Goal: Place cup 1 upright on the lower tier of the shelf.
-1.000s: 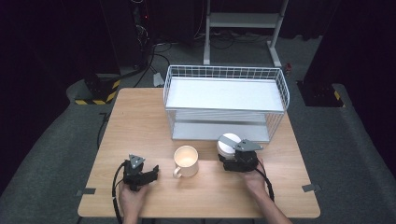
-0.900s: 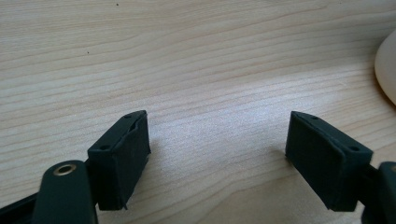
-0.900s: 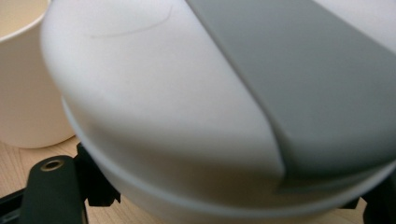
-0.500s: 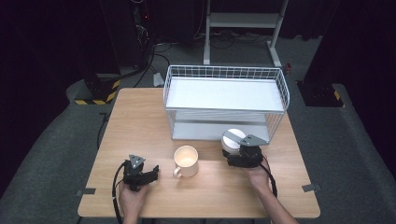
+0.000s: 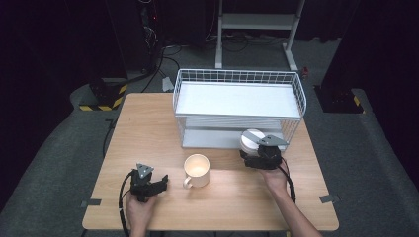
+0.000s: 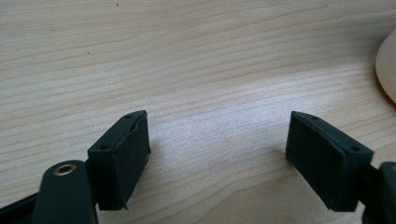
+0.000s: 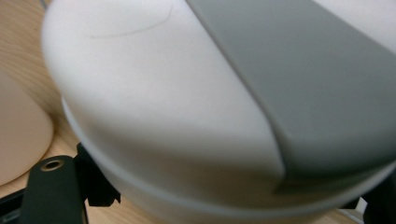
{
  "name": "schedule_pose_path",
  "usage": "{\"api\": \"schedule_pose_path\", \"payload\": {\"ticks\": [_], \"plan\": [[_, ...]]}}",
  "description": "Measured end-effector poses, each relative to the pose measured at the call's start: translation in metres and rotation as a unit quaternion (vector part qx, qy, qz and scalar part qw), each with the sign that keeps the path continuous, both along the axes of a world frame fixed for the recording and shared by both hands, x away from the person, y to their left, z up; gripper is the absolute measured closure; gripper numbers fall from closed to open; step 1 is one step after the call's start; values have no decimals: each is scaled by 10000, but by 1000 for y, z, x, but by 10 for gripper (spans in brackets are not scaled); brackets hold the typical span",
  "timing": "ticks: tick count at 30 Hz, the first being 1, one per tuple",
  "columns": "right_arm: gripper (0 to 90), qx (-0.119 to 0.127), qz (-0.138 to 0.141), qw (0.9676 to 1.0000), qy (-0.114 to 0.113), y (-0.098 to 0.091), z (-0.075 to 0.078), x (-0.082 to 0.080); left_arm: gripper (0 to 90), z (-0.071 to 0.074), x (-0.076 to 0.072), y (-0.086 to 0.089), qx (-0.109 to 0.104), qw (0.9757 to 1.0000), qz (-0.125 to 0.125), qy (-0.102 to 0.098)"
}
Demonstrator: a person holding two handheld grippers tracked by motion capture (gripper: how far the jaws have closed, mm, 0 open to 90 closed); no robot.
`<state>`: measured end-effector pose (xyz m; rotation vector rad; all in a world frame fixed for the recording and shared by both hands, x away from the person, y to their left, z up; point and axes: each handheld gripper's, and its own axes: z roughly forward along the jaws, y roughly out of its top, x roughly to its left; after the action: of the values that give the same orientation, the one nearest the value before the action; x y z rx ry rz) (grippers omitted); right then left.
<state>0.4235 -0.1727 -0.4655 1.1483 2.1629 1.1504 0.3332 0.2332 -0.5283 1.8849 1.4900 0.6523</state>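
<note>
High view: right gripper (image 5: pixel 259 154) holds white bowl (image 5: pixel 251 140) in jaws just in front of wire rack (image 5: pixel 238 81), likely for loading rack. Left gripper (image 5: pixel 157 184) rests on desk (image 5: pixel 148 128), jaws half apart, empty, left of mug (image 5: pixel 196 170).

place: lab or recording studio | evidence: lone wooden table (image 5: pixel 148 128) on grey carpet, tape marks at its corners | 12 o'clock: dark backdrop, metal stand (image 5: pixel 257 22) | 10 o'clock: floor cables, black-yellow hazard-striped block (image 5: pixel 101 96) | on table: white wire rack (image 5: pixel 237 106), staged like a test prop
</note>
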Motion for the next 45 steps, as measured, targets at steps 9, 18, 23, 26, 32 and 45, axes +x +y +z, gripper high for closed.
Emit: {"api": "schedule_pose_path", "payload": {"ticks": [9,18,23,26,32,45], "plan": [[189,48,-308,9994,158,-10,-7,14,218,0,0,0,-3,10000,6,0],[189,24,-475,9987,159,-14,-12,21,218,0,0,0,3,10000,5,-5],[189,5,-592,9981,169,-16,-14,24,217,0,0,0,7,10000,5,-2],[189,0,-598,9981,130,-17,-14,25,217,0,0,0,10,10000,6,-1],[189,15,-691,9975,130,-18,-15,26,216,0,0,0,23,10000,1,-2],[189,-134,-742,9971,103,-16,-15,38,216,0,0,-1,30,10000,-1,-3]]}}
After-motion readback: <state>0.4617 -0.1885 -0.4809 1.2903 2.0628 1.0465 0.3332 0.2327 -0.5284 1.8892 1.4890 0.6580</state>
